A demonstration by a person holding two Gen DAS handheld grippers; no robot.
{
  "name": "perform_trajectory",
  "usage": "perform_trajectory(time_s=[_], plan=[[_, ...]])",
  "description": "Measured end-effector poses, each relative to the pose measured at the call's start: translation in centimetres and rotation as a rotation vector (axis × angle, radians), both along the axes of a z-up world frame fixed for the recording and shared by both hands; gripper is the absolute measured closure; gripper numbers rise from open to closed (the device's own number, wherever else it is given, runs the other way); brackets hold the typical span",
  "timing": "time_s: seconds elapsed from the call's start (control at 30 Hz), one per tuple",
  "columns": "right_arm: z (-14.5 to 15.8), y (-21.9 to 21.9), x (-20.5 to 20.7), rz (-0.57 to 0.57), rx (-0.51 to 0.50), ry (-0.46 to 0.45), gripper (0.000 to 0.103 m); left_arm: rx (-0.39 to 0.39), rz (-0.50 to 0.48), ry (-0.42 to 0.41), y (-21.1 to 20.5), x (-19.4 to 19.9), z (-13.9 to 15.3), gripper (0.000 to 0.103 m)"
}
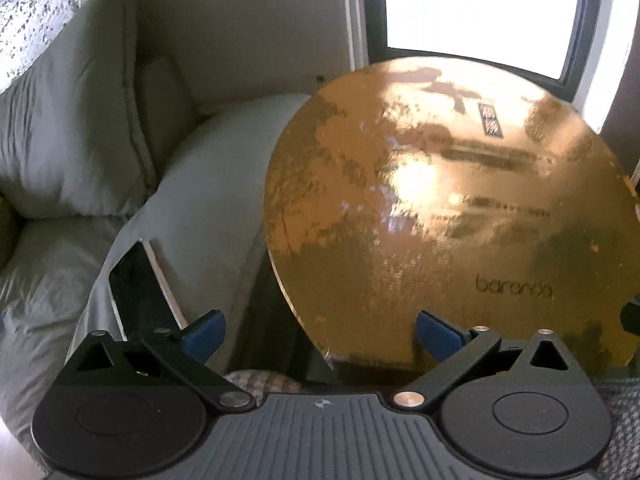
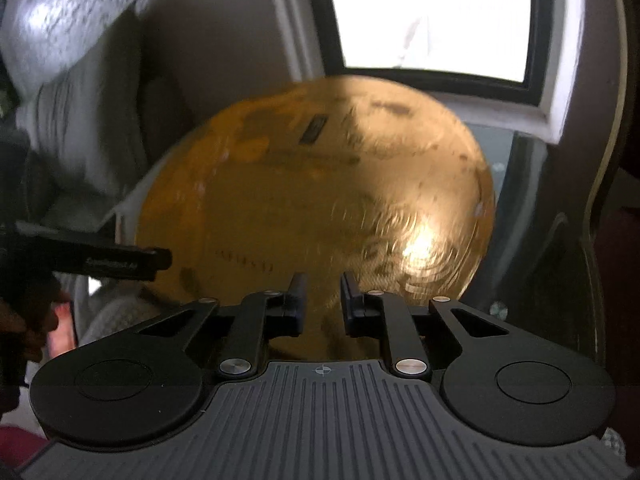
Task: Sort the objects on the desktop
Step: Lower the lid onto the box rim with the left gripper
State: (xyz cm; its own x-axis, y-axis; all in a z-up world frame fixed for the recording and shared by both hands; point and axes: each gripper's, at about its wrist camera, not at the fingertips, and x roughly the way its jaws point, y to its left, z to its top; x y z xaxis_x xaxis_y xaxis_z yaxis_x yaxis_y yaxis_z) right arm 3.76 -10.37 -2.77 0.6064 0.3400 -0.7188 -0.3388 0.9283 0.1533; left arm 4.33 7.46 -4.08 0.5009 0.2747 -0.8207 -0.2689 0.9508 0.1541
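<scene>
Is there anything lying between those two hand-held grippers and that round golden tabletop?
Nothing visible does. The round golden tabletop looks bare beneath the open left hand-held gripper and the shut right hand-held gripper.

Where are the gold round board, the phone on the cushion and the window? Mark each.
gold round board [image 1: 460,216]: left wrist view, middle of its shiny face.
phone [image 1: 140,292]: left wrist view, dark screen.
window [image 2: 432,12]: right wrist view, bright pane.
</scene>
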Motion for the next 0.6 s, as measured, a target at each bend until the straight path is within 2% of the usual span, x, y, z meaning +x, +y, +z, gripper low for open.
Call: perform_trajectory(time_s=[0.2, 0.47, 0.6], plan=[[-0.4, -0.4, -0.5, -0.03, -0.018, 0.043, 0.075, -0.013, 0.022, 0.007, 0.3, -0.1, 0.0, 0.001], [-1.3, -0.6, 1.8, -0.085, -0.058, 0.066, 0.075, -0.02, -0.018, 0.025, -0.9, -0.2, 0.3, 0.001], [-1.2, -0.4, 3.9, -0.097, -0.091, 0.053, 0.075, -0.042, 0.003, 0.032, -0.5, -0.1, 0.1, 0.0]])
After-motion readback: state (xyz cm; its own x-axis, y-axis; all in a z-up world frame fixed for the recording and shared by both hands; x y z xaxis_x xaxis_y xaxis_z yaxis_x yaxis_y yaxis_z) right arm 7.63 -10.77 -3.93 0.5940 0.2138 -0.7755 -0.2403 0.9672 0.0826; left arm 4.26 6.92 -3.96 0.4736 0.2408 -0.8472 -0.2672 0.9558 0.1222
